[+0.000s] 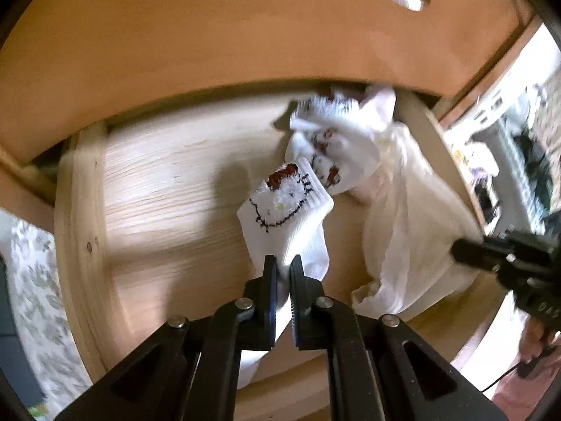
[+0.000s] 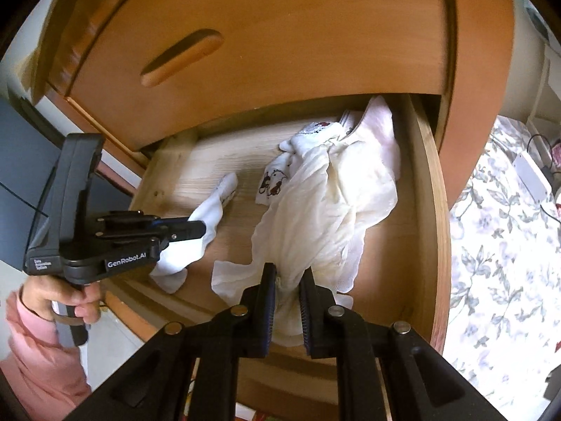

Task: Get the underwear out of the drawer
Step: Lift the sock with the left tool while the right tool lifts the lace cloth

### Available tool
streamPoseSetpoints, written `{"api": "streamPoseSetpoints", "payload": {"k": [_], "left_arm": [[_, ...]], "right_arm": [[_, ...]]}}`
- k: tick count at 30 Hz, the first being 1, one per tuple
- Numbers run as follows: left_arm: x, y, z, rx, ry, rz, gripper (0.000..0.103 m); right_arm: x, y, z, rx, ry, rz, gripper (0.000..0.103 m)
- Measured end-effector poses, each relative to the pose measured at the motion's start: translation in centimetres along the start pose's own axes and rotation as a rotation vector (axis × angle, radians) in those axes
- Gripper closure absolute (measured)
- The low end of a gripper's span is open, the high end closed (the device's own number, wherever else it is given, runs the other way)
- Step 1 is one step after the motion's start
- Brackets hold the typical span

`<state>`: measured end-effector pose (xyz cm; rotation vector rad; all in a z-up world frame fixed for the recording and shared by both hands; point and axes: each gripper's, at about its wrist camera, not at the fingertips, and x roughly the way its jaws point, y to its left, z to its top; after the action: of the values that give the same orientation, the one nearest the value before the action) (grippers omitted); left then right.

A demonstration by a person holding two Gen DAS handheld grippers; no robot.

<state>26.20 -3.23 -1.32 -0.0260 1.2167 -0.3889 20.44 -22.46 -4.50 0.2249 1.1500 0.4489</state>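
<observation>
An open wooden drawer [image 1: 84, 217] [image 2: 427, 182] holds white clothing. My left gripper [image 1: 283, 263] [image 2: 201, 228] is shut on a white sock with a cat face [image 1: 280, 207] [image 2: 207, 217], lifted a little off the drawer floor. My right gripper [image 2: 288, 275] [image 1: 455, 249] is shut on a cream-white sheer undergarment [image 2: 326, 203] [image 1: 406, 217] that trails back across the right half of the drawer. More white socks with red and black prints [image 1: 333, 140] [image 2: 275, 179] lie heaped at the drawer's back right, partly under the garment.
A shut upper drawer front with a wooden handle [image 2: 182, 58] hangs over the open one. Bare drawer floor [image 1: 168, 189] shows at the left. A floral bedspread [image 2: 498, 252] lies to the right. A hand in a pink sleeve [image 2: 42, 322] holds the left tool.
</observation>
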Motion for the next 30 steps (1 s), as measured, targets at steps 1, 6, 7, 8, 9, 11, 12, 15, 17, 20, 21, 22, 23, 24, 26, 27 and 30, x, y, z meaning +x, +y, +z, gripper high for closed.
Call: {"api": "streamPoseSetpoints", "payload": {"k": [1,6,7,8,9,11,12,15,17,20,21,22,23,24,26,27,30], "left_arm": [[-0.6,0.1,-0.3,-0.020,-0.019,-0.009,0.097],[-2.0,0.5,-1.4,-0.140,-0.114,-0.057,0.097],[-2.7,0.9,-1.5,-0.158,-0.129,-0.072,0.097],[-3.3,1.2,-1.8,-0.181,-0.149,-0.091,0.097],[-4.4,1.1,-1.9,-0.198,-0.164,-0.103,0.097],[-5.2,1.5,-2.5,-0.229,-0.192,-0.116,0.097],[-5.4,1.6,-2.6,-0.239,-0.202,-0.118,0.097],[-6.4,1.7,-3.4,-0.267,-0.238,-0.128,0.097],[-7.7,2.0,-3.8,-0.275,-0.262,-0.132,0.097],[-9.1,2.0,-4.3,-0.282,-0.294,-0.130,0.097],[-9.4,1.9,-4.4,-0.283,-0.304,-0.132,0.097],[-9.9,2.0,-4.7,-0.284,-0.312,-0.134,0.097],[-10.5,2.0,-4.8,-0.283,-0.320,-0.135,0.097],[-10.8,1.9,-5.0,-0.283,-0.326,-0.135,0.097],[-12.0,1.8,-5.4,-0.282,-0.340,-0.133,0.097],[-12.5,1.8,-5.6,-0.282,-0.348,-0.132,0.097],[-14.2,1.7,-6.1,-0.281,-0.379,-0.130,0.097]], "right_arm": [[-0.2,0.0,-0.1,0.007,-0.008,0.007,0.089],[-0.8,-0.3,-0.7,0.039,-0.038,0.042,0.089],[-1.0,-0.3,-0.8,0.039,-0.045,0.047,0.089],[-0.8,-0.4,-0.8,0.039,-0.051,0.052,0.089],[-0.9,-0.4,-0.8,0.042,-0.058,0.060,0.089],[-1.1,-0.6,-0.9,0.052,-0.070,0.072,0.089],[-1.3,-0.7,-1.0,0.055,-0.080,0.078,0.089],[-2.4,-0.9,-1.2,0.061,-0.111,0.098,0.089],[-3.0,-0.8,-1.2,0.060,-0.136,0.110,0.089],[-4.0,-0.5,-1.2,0.054,-0.171,0.122,0.089],[-4.5,-0.4,-1.2,0.051,-0.187,0.127,0.089],[-4.8,-0.3,-1.3,0.049,-0.196,0.129,0.089],[-5.1,-0.3,-1.3,0.045,-0.207,0.133,0.089],[-5.7,-0.1,-1.3,0.041,-0.223,0.135,0.089],[-6.3,0.2,-1.3,0.035,-0.244,0.139,0.089],[-6.7,0.3,-1.3,0.031,-0.257,0.141,0.089],[-8.0,0.7,-1.5,0.020,-0.288,0.142,0.089]]}}
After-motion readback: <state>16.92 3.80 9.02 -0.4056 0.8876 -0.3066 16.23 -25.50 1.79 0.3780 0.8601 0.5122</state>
